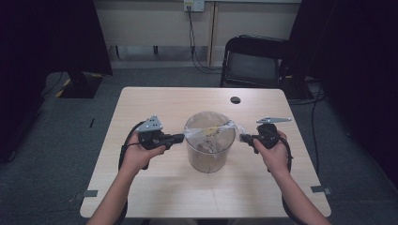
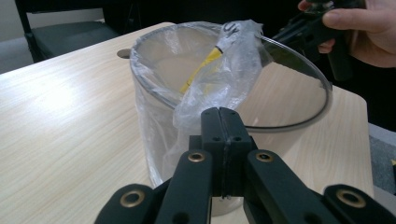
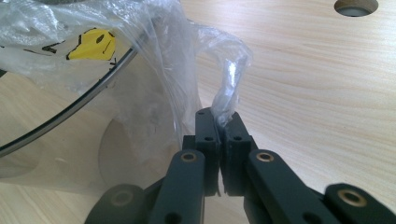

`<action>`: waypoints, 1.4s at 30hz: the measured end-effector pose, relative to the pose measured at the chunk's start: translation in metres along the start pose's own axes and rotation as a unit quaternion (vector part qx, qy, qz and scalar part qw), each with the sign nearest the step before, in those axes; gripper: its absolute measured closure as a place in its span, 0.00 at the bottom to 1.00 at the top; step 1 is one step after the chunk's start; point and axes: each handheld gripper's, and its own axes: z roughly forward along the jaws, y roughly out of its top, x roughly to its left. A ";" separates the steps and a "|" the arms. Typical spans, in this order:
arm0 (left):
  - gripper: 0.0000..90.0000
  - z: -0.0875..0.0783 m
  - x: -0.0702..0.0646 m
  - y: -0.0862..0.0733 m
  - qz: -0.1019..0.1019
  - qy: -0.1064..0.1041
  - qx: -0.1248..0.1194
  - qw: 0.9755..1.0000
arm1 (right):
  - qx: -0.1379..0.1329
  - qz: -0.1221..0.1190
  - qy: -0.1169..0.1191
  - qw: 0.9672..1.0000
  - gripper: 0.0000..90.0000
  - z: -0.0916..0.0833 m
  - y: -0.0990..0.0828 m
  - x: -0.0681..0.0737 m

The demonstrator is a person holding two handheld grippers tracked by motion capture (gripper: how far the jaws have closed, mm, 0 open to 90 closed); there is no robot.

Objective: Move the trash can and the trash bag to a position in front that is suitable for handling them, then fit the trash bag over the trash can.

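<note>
Holding the plastic bag (image 1: 210,133) at 2 opposite edges, you stretch it over the mouth of the clear bin (image 1: 210,154), which stands in the middle of the table (image 1: 155,187). The left gripper (image 2: 222,122) is clenched on the film at the near rim, and the right gripper (image 3: 218,122) pinches a twisted corner of it. The film is very light, soft and slippery, and I think it tears easily. Take it by a gathered fold, not by 1 thin layer.
</note>
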 end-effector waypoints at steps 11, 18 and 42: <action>1.00 0.006 -0.009 -0.017 0.008 -0.017 0.015 1.000 | 0.006 0.005 0.000 1.000 0.99 0.006 -0.002 -0.001; 1.00 0.005 -0.011 -0.019 0.009 -0.024 0.011 1.000 | 0.006 0.003 0.005 1.000 1.00 0.006 -0.003 0.001; 1.00 0.012 -0.021 -0.035 -0.005 -0.053 0.033 0.998 | 0.003 0.008 0.012 1.000 1.00 0.012 -0.008 0.001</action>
